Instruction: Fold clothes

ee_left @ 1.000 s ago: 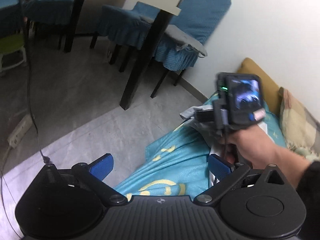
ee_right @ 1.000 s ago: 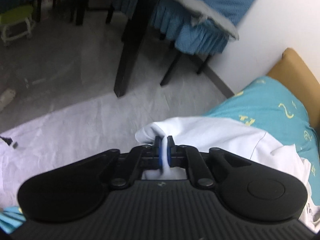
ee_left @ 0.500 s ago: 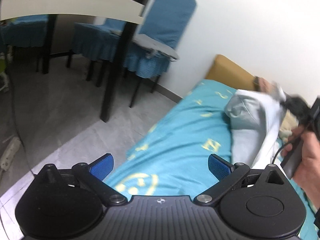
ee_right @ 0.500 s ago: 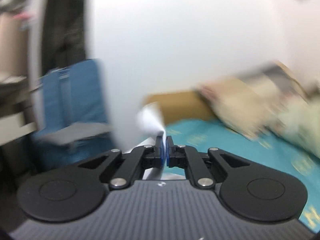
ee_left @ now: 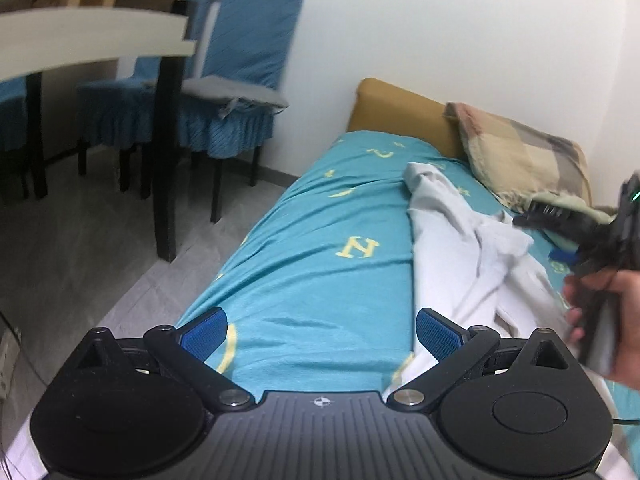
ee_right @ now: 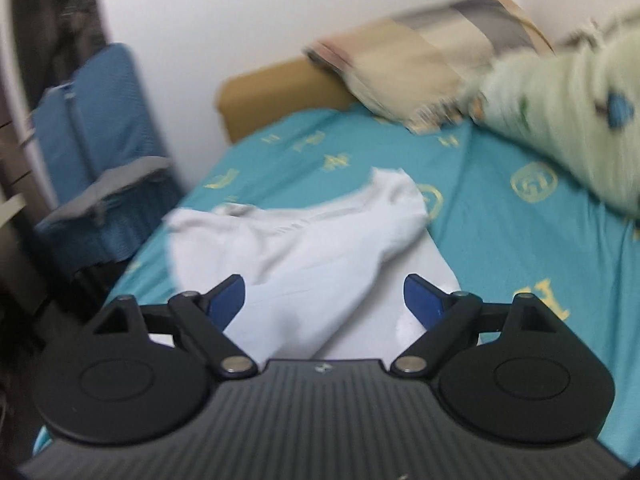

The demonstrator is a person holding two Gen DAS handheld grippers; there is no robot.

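Right wrist view is blurred by motion, so the checked pillow [ee_right: 420, 80] is hard to make out. The teal bed [ee_left: 320, 240] is covered along its right side by the crumpled white garment [ee_left: 452, 240], laid lengthwise toward the headboard [ee_left: 400, 108]. The left gripper [ee_left: 320, 330] and right gripper [ee_right: 324, 296] are spread wide, nothing being held.

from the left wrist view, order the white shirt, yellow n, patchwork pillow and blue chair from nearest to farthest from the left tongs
1. White shirt, right beside the left tongs' right finger.
2. Yellow N, ahead at mid-bed.
3. Patchwork pillow, far right at the headboard.
4. Blue chair, far left by the wall; too close to call against the pillow.
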